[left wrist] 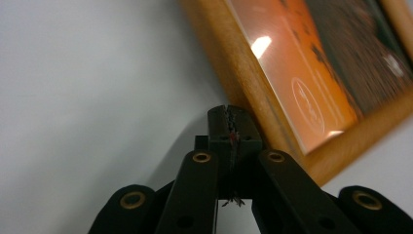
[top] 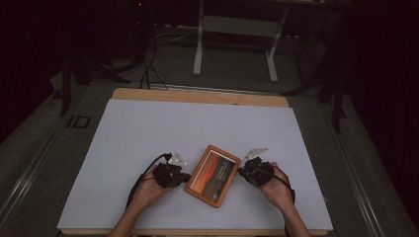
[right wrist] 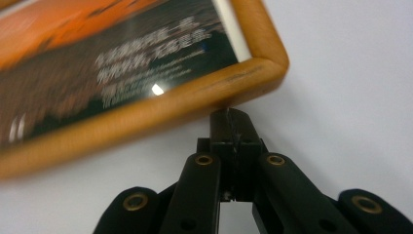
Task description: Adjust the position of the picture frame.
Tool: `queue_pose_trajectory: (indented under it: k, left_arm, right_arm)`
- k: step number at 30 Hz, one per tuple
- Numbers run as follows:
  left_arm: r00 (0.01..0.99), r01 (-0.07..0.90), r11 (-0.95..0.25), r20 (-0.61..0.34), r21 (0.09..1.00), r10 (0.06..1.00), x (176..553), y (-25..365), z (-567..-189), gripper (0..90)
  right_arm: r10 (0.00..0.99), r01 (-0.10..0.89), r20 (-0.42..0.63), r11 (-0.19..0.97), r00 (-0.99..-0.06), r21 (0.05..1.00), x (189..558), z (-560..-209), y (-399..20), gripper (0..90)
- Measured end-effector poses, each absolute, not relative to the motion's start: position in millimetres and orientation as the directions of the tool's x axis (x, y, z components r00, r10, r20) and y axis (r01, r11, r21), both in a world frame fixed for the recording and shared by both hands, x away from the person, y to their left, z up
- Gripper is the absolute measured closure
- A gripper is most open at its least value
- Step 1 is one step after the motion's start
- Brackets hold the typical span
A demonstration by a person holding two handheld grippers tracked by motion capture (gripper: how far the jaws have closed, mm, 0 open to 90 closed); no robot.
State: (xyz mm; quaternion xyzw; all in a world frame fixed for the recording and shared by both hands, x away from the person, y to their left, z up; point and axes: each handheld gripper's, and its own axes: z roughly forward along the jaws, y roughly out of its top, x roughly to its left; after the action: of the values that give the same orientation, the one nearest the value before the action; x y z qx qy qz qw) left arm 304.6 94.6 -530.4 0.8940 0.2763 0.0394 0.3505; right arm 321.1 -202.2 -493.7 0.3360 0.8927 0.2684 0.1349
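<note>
Lower centre of the high view: wooden-framed orange sunset picture [top: 213, 176] flat on white table sheet [top: 148, 128], between left gripper [top: 186, 177] and right gripper [top: 241, 172] (both closed, empty, tips at frame edges).

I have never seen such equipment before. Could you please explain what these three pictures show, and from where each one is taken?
A person sits at a table covered with a white sheet and holds a hand tool with two black jaws in each hand. The high view looks down from above: the left gripper and the right gripper flank a wooden picture frame lying flat. The other two pictures come from cameras on the tools. Both pairs of jaws are shut, holding nothing, their tips at the frame's edges.
</note>
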Motion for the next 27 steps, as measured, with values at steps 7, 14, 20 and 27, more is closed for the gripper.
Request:
queue_pose_trajectory:
  k: [7,14,20,27]
  left_arm:
    - [0.839,0.488,-0.566,-0.179,0.664,0.514,306.4,87.8,-530.8,85.1]
    - [0.758,0.579,-0.368,-0.314,0.727,0.572,320.9,103.0,-518.5,59.4]
    - [0.760,0.604,-0.352,-0.385,0.715,0.523,327.1,89.5,-520.0,36.2]
    - [0.751,0.637,-0.405,-0.409,0.656,0.518,328.2,72.2,-531.8,34.5]
  right_arm:
    - [0.708,0.559,-0.013,0.569,-0.706,0.604,325.9,-491.2,-214.8,90.0]
    - [0.706,0.588,0.094,0.500,-0.702,0.636,315.9,-484.9,-225.3,59.3]
    - [0.677,0.658,0.282,0.392,-0.679,0.643,318.1,-493.6,-232.4,36.7]
    - [0.632,0.718,0.413,0.353,-0.656,0.600,317.6,-515.5,-225.5,30.0]
